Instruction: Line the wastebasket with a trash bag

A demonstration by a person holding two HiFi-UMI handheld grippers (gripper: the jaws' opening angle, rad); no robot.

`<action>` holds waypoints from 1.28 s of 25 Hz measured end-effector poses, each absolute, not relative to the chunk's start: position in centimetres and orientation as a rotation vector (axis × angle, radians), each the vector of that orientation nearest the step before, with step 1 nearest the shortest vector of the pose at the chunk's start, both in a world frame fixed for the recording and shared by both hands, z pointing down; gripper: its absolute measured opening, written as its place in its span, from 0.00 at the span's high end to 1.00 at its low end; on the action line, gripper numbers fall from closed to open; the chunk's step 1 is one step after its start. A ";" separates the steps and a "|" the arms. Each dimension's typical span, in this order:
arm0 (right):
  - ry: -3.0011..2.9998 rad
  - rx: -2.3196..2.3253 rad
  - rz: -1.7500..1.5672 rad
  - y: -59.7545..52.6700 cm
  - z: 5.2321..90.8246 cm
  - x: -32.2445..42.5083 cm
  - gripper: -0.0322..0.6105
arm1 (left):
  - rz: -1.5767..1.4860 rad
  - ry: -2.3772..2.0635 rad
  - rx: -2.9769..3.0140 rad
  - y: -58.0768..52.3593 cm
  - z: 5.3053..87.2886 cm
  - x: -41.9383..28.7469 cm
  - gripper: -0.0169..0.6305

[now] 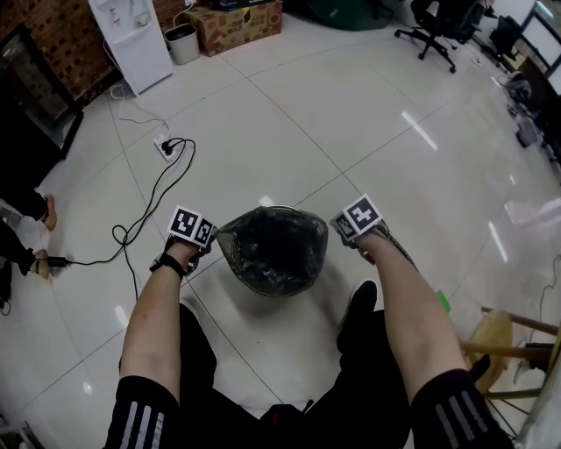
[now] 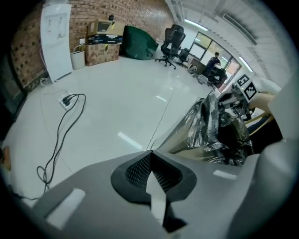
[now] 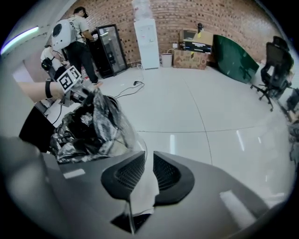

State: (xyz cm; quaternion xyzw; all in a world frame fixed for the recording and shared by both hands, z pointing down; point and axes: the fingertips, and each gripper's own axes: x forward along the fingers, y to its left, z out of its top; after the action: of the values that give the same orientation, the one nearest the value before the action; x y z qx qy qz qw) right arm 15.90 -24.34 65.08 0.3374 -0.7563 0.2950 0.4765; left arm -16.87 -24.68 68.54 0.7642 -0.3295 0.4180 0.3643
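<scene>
We're looking down on the wastebasket (image 1: 279,267), standing on the white tiled floor (image 1: 351,123) just ahead of the person's knees, dead centre between the 2 grippers. The trash bag (image 1: 232,238), a thin grey-clear film, is draped into it and its mouth is stretched wide across the top, crinkled folds dark inside.

Over to the left gripper (image 2: 150,151): jaws fully together, and the film runs off to the basket right from their tips, so it has the bag's edge pinched on that side. The right gripper (image 3: 145,156) has its jaws nearly closed, with a narrow slit between the pads and a strip of film hanging through it. It looks clamped there, though we can't be sure how hard the pads bite. Both tools point steeply down at opposite sides of the rim.

Further out, a black cable (image 1: 151,206) snakes from a power strip (image 1: 166,146) on the left. A white water dispenser (image 1: 131,39), a small bin (image 1: 181,44) and a cardboard box (image 1: 237,24) line the far wall, with an office chair (image 1: 438,24) on the right.
</scene>
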 end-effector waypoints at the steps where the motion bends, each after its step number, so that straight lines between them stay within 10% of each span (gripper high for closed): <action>1: -1.830 0.847 0.738 -24.4 65.5 16.3 0.85 | 1.087 -0.855 1.949 -24.5 69.2 -17.1 0.97; 21: -2.222 0.558 0.699 -24.8 60.5 8.9 0.71 | 0.786 -0.598 2.103 -24.5 65.3 -12.1 0.89; 26: -2.123 0.581 0.618 -25.2 62.2 8.7 0.94 | 0.824 -0.608 2.124 -24.8 65.6 -11.6 0.97; 32: -2.101 0.820 0.573 -28.5 61.5 10.0 0.94 | 0.842 -0.803 2.206 -28.0 64.4 -12.0 0.97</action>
State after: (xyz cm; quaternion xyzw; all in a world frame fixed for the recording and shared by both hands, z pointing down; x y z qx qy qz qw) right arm 10.00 -28.51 61.47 0.3235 -0.8291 0.2262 0.3960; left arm -12.05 -28.01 64.42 0.8386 -0.3052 0.3200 0.3180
